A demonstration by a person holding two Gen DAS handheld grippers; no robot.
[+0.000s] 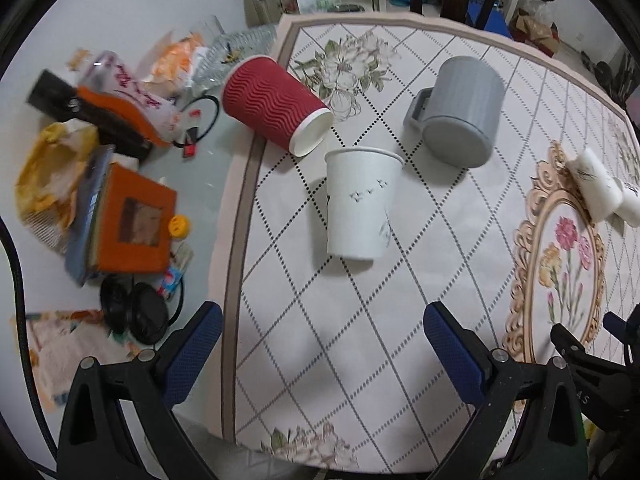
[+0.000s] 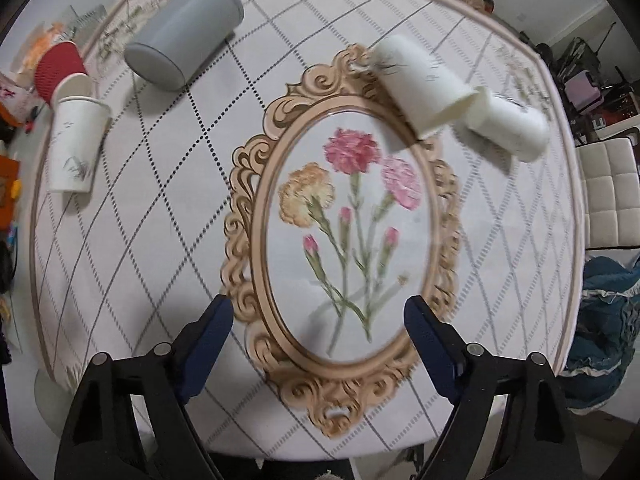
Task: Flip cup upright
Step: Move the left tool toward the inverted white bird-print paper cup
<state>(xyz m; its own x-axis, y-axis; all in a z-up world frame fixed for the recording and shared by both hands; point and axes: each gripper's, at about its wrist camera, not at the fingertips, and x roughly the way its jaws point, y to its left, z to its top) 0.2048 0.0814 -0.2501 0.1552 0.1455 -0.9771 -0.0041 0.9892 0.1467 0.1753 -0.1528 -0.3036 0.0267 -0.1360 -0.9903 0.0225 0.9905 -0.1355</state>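
A white paper cup [image 1: 362, 204] stands upright on the patterned mat, ahead of my open, empty left gripper [image 1: 320, 324]; it also shows in the right wrist view [image 2: 76, 144]. A red ribbed cup [image 1: 274, 104] lies on its side behind it, mouth toward me. A grey mug [image 1: 460, 110] lies on its side, base toward me. Two white paper cups [image 2: 426, 84] [image 2: 510, 128] lie on their sides, mouth to mouth, beyond my open, empty right gripper [image 2: 318, 316]. The right gripper's tip [image 1: 568, 338] shows in the left wrist view.
The flowered mat [image 2: 348, 216] covers the table. Left of it lie clutter: an orange box [image 1: 134, 220], a black lens cap [image 1: 148, 318], snack bags [image 1: 52, 176] and a glass dish [image 1: 240, 46]. Chairs [image 2: 608, 192] stand around the table.
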